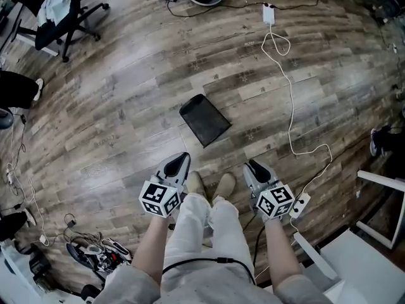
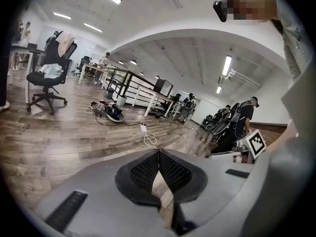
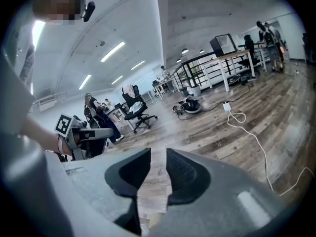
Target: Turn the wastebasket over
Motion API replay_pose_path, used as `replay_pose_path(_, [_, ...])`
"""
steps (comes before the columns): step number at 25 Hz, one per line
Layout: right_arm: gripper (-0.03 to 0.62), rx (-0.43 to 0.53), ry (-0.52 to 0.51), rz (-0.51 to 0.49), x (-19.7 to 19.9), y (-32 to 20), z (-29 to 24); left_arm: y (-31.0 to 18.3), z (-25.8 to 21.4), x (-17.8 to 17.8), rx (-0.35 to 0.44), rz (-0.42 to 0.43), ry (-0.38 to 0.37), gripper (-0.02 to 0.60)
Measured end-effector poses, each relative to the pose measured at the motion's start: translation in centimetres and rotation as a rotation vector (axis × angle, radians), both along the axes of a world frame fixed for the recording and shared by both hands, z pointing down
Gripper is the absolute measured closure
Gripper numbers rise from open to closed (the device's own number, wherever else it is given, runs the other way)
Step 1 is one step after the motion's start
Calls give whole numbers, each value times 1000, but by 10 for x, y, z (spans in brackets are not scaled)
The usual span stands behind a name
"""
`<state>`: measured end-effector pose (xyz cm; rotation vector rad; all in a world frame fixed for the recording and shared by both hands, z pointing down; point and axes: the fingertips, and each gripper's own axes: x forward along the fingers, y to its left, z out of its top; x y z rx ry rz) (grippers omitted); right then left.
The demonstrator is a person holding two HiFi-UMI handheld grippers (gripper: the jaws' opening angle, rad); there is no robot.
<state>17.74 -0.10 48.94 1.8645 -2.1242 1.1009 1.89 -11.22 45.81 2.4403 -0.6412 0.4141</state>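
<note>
The wastebasket [image 1: 204,120] is a black rectangular bin on the wood floor, a little ahead of my feet, showing a dark flat face from above. It shows in neither gripper view. My left gripper [image 1: 180,159] hovers short of it on the left, jaws shut tip to tip [image 2: 158,152] with nothing between them. My right gripper [image 1: 254,165] hangs short of it on the right, open [image 3: 158,153], only bare floor showing in the gap. Neither gripper touches the bin.
A white cable [image 1: 291,106] runs from a white adapter [image 1: 268,12] down the right side to a small plug box [image 1: 300,202]. An office chair [image 1: 60,14] stands far left. Tangled cables and gear [image 1: 95,252] lie near left. A white frame [image 1: 380,195] stands at right.
</note>
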Motion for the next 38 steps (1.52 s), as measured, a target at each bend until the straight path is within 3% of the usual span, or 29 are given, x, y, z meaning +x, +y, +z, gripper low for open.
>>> replay_pose_path(8, [497, -36, 4, -89, 13, -22, 99, 9, 96, 29, -52, 27, 10, 583])
replay_pose_path(18, [497, -74, 22, -89, 22, -39, 231, 24, 256, 47, -137, 36, -77, 581])
replay_pose_path(22, [496, -80, 13, -58, 24, -41, 274, 28, 308, 48, -125, 54, -128, 572])
replay_pose_path(24, [496, -80, 10, -54, 24, -42, 293, 29, 331, 51, -130, 70, -137, 530])
replay_pose_path(26, [496, -81, 16, -65, 25, -44, 311, 32, 353, 57, -150, 91, -139, 426])
replay_pose_path(30, [496, -88, 29, -75, 32, -44, 347, 32, 407, 61, -113, 103, -252, 262])
replay_pose_path(34, [496, -94, 30, -78, 38, -42, 379, 20, 462, 54, 5, 63, -427, 230])
replay_pose_path(38, [496, -92, 28, -78, 42, -41, 405, 15, 502, 57, 53, 39, -524, 206])
